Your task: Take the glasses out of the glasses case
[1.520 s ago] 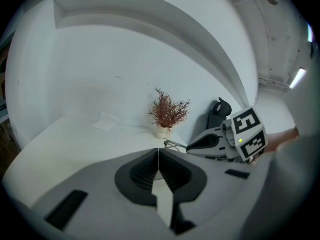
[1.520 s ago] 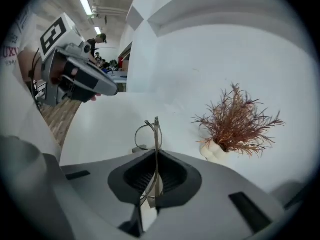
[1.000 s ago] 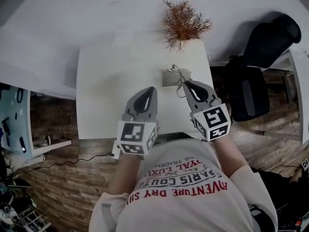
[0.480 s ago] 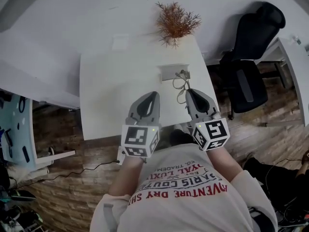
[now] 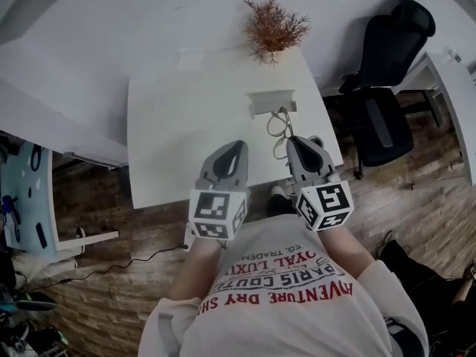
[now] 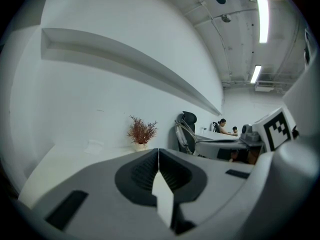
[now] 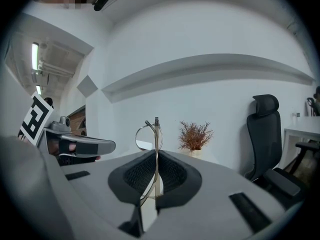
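In the head view the grey glasses case [image 5: 271, 102] lies on the white table [image 5: 178, 140], towards its far right. The thin-framed glasses [image 5: 278, 123] hang just in front of the case, apart from it. My right gripper [image 5: 291, 140] is shut on them. Seen from the right gripper view, one round lens [image 7: 146, 136] and the frame stick up from the closed jaws of that gripper [image 7: 156, 153]. My left gripper [image 5: 239, 145] hovers over the table's near edge, level with the right one. Its jaws [image 6: 158, 152] are shut with nothing between them.
A dried reddish plant [image 5: 275, 25] stands at the table's far edge behind the case. A black office chair [image 5: 383, 73] is off the table's right side. A small pale sheet [image 5: 190, 58] lies at the back left. Wood floor lies below the near edge.
Both grippers have drawn back towards the table's near edge. The glasses came away from the case with the right gripper.
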A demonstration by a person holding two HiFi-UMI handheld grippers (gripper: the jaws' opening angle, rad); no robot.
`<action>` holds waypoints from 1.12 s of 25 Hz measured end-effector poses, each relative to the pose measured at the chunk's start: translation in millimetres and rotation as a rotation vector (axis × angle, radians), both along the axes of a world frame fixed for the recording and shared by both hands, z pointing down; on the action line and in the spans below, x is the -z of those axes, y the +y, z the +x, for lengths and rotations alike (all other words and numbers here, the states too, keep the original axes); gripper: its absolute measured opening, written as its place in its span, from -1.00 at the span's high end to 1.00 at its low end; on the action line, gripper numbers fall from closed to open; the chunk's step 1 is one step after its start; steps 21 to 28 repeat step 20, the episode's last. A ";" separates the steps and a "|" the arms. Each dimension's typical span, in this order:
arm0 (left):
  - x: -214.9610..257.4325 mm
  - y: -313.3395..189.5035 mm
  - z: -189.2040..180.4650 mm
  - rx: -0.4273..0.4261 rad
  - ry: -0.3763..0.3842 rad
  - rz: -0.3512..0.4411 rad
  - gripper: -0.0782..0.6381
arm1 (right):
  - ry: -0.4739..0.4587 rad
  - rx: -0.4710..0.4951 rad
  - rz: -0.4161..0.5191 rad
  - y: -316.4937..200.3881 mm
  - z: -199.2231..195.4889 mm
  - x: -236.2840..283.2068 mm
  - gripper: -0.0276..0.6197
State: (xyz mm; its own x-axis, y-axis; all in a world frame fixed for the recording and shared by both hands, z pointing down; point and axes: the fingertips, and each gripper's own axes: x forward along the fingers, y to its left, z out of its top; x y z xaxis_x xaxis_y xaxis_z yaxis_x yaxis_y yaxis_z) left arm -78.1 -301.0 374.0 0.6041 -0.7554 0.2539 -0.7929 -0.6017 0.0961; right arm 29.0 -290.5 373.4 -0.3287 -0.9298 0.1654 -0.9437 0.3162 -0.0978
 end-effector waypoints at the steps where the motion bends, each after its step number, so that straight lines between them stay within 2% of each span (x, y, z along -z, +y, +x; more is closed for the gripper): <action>1: 0.5 0.7 -0.3 -0.001 0.002 0.003 0.76 | -0.002 -0.001 0.000 1.1 -0.7 -0.1 0.84; 28: 3.6 -8.5 5.7 -0.034 0.011 0.017 0.76 | 0.008 -0.022 0.012 -1.1 3.2 3.6 0.84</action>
